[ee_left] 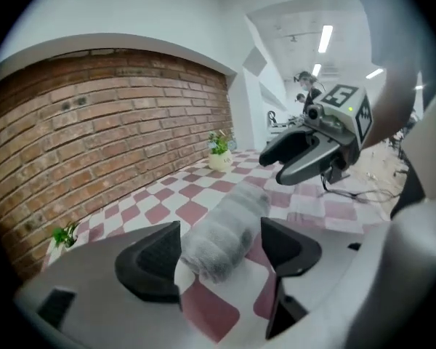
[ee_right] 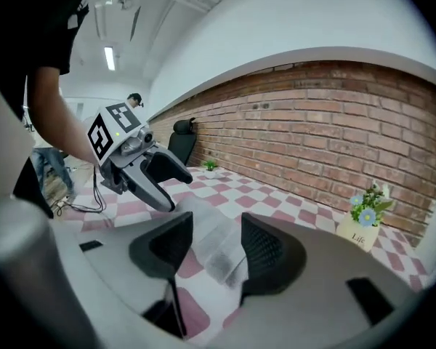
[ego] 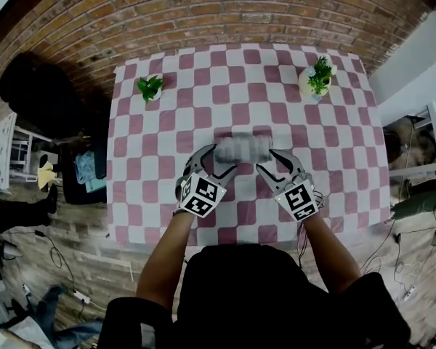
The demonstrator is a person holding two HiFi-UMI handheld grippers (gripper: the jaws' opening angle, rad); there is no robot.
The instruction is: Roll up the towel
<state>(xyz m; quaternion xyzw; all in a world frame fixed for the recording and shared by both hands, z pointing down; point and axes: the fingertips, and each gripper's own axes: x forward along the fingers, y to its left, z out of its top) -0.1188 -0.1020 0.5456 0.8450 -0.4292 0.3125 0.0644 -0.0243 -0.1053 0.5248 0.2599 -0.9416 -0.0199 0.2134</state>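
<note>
Seemingly finished: a rolled towel lies between two open grippers

Seen from above, a grey-white towel (ego: 240, 150) lies wound into a short, fat cylinder near the middle of a table (ego: 160, 195) covered in pink and white checks. Far to the left of the towel and beyond it stands a small green plant (ego: 150, 87). At the towel's left end is the left gripper (ee_left: 221, 249). Its jaws stand well apart, and the end of the roll sits in the gap. The pads do not appear to squeeze it. At the towel's right end is the right gripper (ee_right: 216, 246). Its jaws are also apart, though less widely. The roll shows in the gap and beyond it, and nothing is clamped. Far to the right of the towel and beyond it stands a pale pot of flowers (ego: 318, 77).

As a judgement, the rolling itself looks done. No flat tail of cloth shows beside the towel in any view, though the grippers partly hide its near side. What seems left is only to draw both grippers clear of the towel and check that the roll keeps its shape without loosening.
</note>
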